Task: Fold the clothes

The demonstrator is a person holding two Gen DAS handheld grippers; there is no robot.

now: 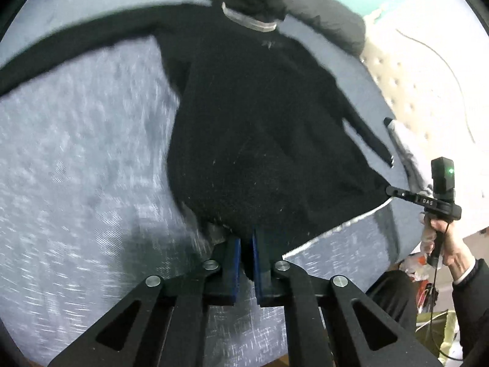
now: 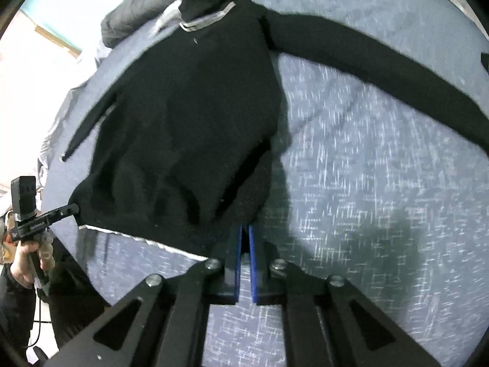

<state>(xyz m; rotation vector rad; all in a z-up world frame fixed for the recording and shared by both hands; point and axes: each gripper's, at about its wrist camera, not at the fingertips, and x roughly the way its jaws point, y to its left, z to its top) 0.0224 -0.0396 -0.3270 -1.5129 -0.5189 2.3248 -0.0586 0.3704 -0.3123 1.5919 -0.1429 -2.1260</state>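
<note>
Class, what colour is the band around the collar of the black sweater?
Light grey band on the black knitted sweater, clearest in the left wrist view.

Both claws pinch the black sweater's (image 2: 189, 116) hem corners.
</note>
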